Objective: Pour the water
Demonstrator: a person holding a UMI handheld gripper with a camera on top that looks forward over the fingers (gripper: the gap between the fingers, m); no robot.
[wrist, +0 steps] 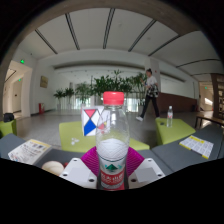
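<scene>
Clear bottle (113,143) with red cap, lower centre of frame, clamped between both pink pads (93,160) of gripper (112,170), green table (70,133) behind it.

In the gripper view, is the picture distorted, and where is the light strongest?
Gripper view: the wide lens bends the ceiling panels into curves; the brightest light comes through the far windows, leaving the hall floor dim; the bottle between the fingers of the tool looks sharp, while the walking person looks soft.
</scene>
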